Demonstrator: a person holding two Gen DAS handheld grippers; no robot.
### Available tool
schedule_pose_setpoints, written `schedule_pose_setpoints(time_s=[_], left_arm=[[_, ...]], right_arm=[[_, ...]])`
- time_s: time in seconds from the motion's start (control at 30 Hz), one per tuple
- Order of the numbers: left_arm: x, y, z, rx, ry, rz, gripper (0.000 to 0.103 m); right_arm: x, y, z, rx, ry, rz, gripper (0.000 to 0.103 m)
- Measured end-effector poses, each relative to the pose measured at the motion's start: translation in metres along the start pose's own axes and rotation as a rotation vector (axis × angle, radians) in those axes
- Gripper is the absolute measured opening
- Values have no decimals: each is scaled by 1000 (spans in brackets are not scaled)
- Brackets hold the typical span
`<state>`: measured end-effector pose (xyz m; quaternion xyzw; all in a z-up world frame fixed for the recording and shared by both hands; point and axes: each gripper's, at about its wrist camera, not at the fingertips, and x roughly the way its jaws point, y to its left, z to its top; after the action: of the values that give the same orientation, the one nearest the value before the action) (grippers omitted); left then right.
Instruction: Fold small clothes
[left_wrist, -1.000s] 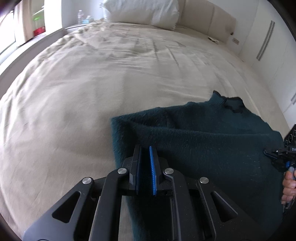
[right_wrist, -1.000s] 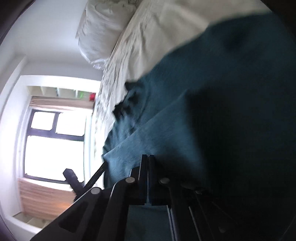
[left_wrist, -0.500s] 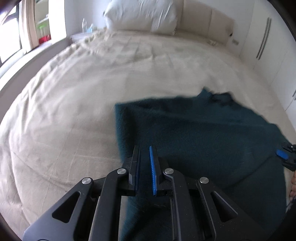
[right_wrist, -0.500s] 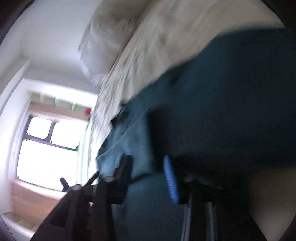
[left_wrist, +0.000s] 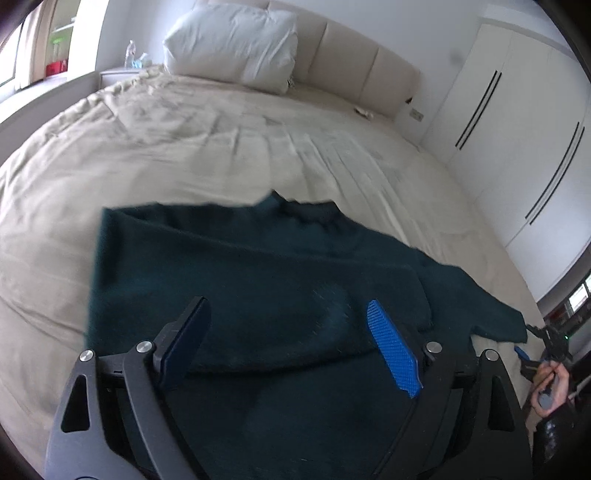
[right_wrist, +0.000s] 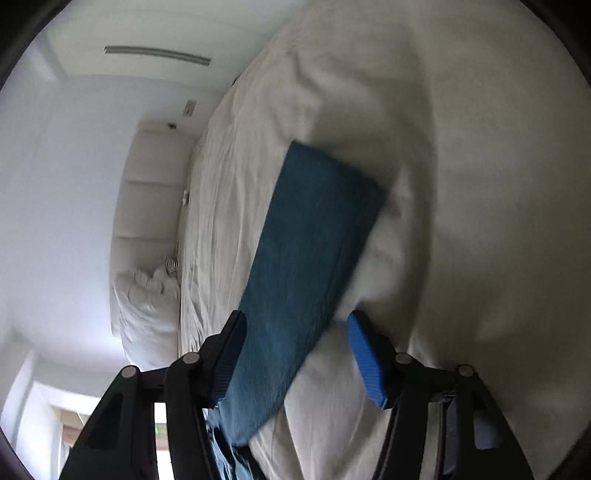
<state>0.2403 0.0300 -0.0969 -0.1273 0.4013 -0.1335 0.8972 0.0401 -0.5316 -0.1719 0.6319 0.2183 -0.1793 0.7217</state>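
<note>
A dark teal sweater (left_wrist: 258, 266) lies partly folded on the beige bed (left_wrist: 184, 147). My left gripper (left_wrist: 286, 302) hovers over its near part. Its jaws are opening wide, and the cloth lies below them, not pinched. At the far right edge of the left wrist view, a hand (left_wrist: 550, 387) holds my right gripper (left_wrist: 526, 338) by the end of the sweater's sleeve. In the right wrist view, the sleeve (right_wrist: 314, 221) stretches away flat on the bed (right_wrist: 461, 184). The right gripper (right_wrist: 297, 317) is opening with the sleeve between its fingers, and the pads do not press it.
A white pillow (left_wrist: 232, 48) leans on the padded headboard (left_wrist: 354, 62) at the far end. White wardrobe doors (left_wrist: 517, 129) run along the right side. A nightstand (left_wrist: 122, 72) with bottles stands at the far left. Bare sheet surrounds the sweater.
Both grippers went from shut on the sweater to open and let it go. The left one pulled back and rose. The right one swung fast to the outstretched sleeve.
</note>
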Motion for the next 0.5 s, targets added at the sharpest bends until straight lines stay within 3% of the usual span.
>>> schedule_pose_setpoints(time_s=[0.2,0.23,0.27,0.33,0.43,0.5], left_arm=[[9,-18,-6,-5,41,-38,87],[10,-20,-5,-8,46,-46,87],[11,-21,-5,-15,51,-58,87],[14,-20,-3,-30,59,-79,87],[22,-19,3,-58,85,-118,87],[26,-17,6,-89,99,-166,87]], right_arm=[[23,9,14,14,-55,5,56],[25,12,17,6,-60,-8,45],[30,18,19,-22,-59,-37,24],[30,29,31,-85,-31,-78,11],[38,85,7,-297,-25,-112,11],[51,138,-38,-517,14,-120,10]])
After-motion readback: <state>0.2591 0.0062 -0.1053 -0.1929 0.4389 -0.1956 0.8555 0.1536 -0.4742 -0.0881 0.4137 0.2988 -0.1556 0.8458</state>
